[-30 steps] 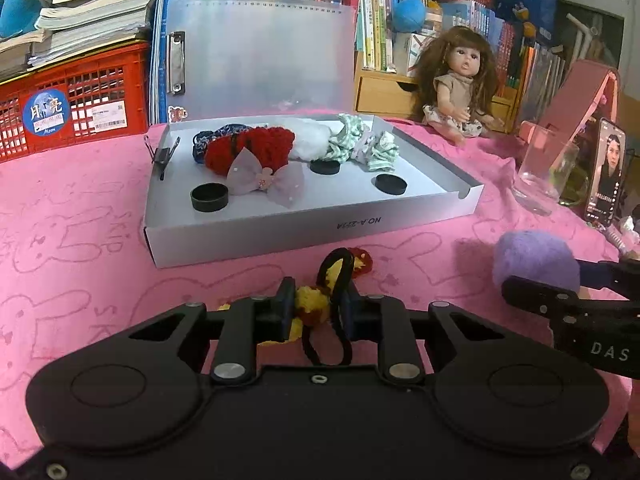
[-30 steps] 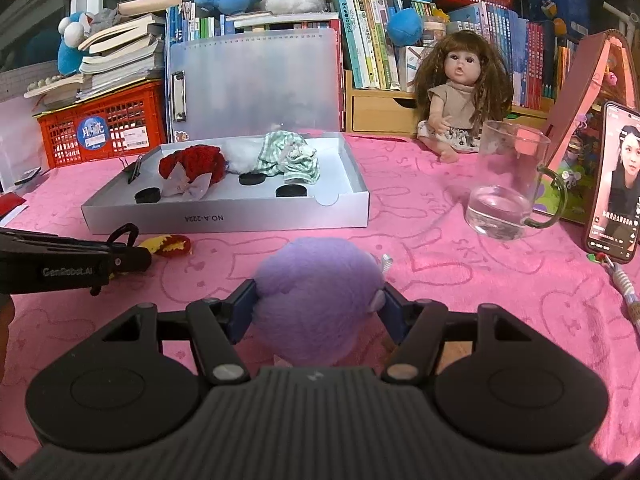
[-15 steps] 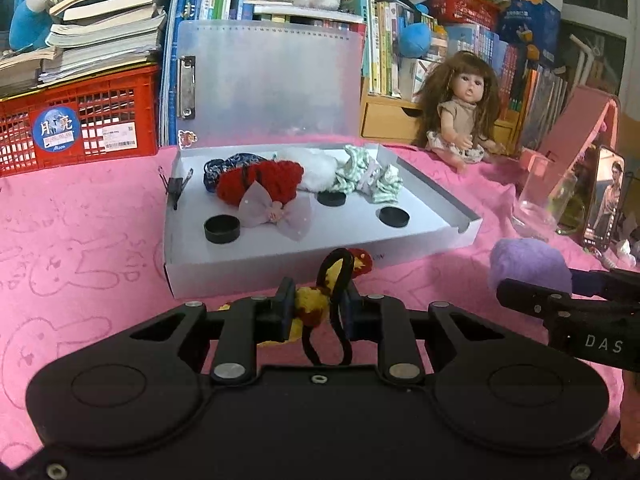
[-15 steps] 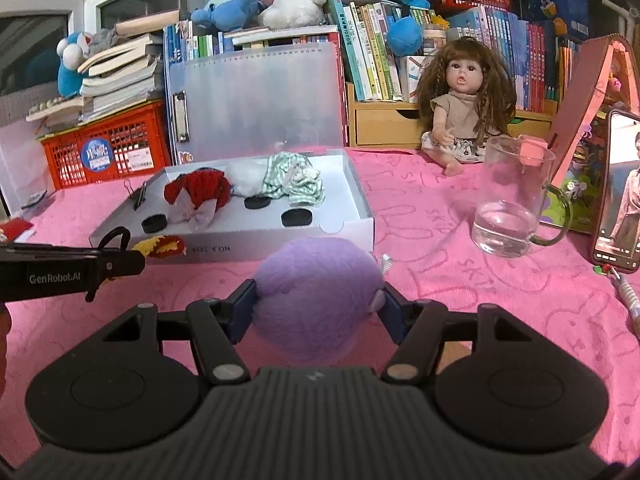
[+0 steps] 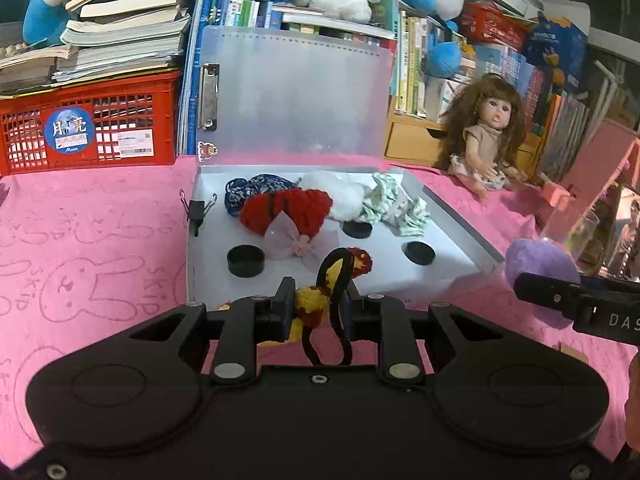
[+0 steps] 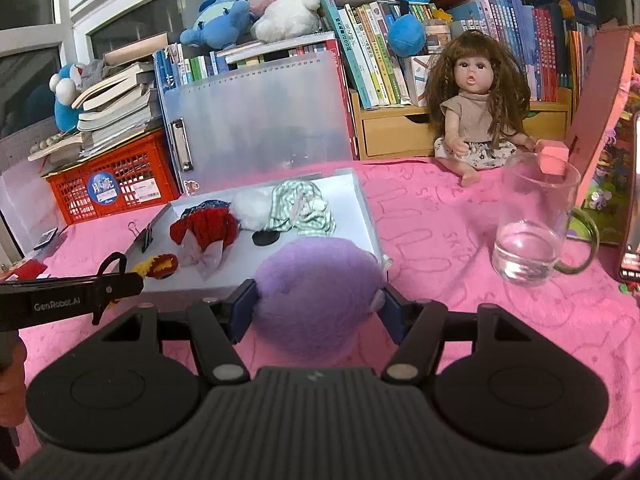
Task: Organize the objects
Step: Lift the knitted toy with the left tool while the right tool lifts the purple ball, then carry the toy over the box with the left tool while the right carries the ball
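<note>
1. The yellow and red hair tie (image 5: 316,300), with its black elastic loop, is pinched between the narrow fingers of the left gripper (image 5: 316,306), over the front edge of the white tray (image 5: 452,220).
2. The purple pompom (image 6: 316,292) is squeezed between the fingers of the right gripper (image 6: 318,304), just in front of the tray.
3. In the tray lie a red scrunchie (image 5: 288,210), a green checked scrunchie (image 5: 394,208) and a sheer bow (image 5: 296,242).
4. A glass mug (image 6: 536,220) stands on the pink cloth (image 5: 92,232), to the right of the tray.

Both lifted and carried closer to the white box (image 5: 452,236): yellow-red hair tie (image 5: 320,296), purple pom-pom (image 6: 316,300).
</note>
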The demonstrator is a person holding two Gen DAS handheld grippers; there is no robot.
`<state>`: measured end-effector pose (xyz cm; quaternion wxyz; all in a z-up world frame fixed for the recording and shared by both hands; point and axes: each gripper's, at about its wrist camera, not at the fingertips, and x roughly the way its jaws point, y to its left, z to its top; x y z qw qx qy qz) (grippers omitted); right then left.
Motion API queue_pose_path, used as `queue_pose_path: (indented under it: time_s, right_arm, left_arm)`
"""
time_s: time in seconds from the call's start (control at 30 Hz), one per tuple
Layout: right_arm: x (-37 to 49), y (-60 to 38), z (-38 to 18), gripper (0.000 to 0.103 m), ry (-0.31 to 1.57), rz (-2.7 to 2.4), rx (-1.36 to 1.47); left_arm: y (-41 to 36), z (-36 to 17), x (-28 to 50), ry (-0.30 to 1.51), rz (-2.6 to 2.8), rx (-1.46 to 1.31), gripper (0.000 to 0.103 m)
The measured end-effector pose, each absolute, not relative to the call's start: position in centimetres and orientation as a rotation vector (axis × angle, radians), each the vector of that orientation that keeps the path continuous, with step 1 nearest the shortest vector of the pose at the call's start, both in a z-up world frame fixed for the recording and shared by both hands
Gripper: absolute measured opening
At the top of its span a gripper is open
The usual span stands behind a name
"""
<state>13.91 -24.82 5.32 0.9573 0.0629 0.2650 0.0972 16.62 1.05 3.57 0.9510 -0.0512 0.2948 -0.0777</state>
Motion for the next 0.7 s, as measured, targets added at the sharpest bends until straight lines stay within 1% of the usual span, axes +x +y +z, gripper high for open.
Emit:
queue_pose_path:
  time_s: [0.47,0.7]
  right_arm:
    - [18.6,-23.6,6.2,0.066,0.562,0.225,0.147]
    - [21.0,-22.4,5.7,0.066,0.588,0.233,0.142]
  left_arm:
    - [1.8,2.9,20.5,0.628,-0.101,-0.132,0.022]
    - [1.9,2.3,22.2,0.632,-0.085,-0.126,0.022]
